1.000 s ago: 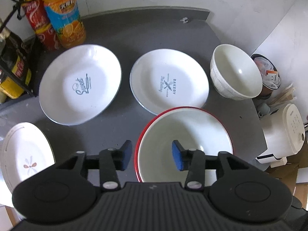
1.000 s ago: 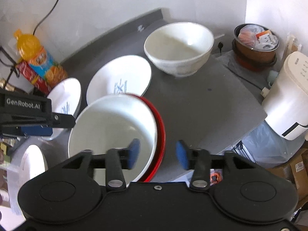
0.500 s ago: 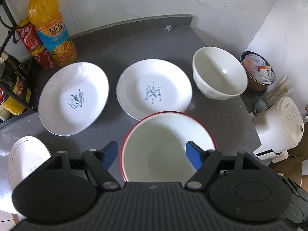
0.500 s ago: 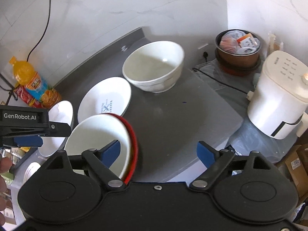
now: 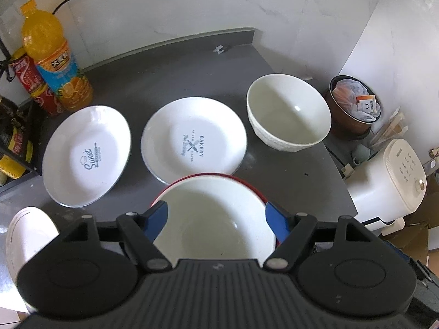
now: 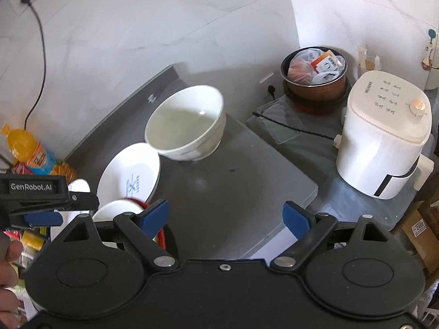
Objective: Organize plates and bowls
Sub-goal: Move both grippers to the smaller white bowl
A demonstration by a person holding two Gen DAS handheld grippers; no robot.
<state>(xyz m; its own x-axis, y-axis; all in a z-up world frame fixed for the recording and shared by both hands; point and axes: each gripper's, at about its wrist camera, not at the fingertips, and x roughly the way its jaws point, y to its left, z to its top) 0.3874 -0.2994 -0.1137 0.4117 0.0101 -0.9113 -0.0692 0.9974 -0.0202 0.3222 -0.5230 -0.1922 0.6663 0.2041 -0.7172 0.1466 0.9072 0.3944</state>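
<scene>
Item: my left gripper (image 5: 216, 216), lower centre of the left wrist view. Jaws spread wide, having just been opening; the blue pads stand off either side of the red-rimmed bowl (image 5: 214, 213) below them, gripping nothing.

Item: my right gripper (image 6: 226, 215), lower centre of the right wrist view. Jaws parted wide, lately opening a little further, only bare grey counter (image 6: 233, 189) between them. The red-rimmed bowl sits at its left finger.

Item: plate (image 5: 193, 139), centre, printed "BAKERY"; smaller script not legible.

Item: plate (image 5: 86, 156), centre left, printed "Sweet".

Item: plain white bowl (image 5: 288, 112), upper right, upright on the counter.

Item: white plate (image 5: 27, 235), lower left edge, partly hidden.

Item: orange drink bottle (image 5: 53, 57), upper left, blue label with Chinese characters I cannot read; red cans (image 5: 33, 85) beside it.

Item: "GenRobot.AI" plate on the left gripper, left edge of the right wrist view.

Item: white appliance (image 6: 384, 137), right; lettering too small.
</scene>
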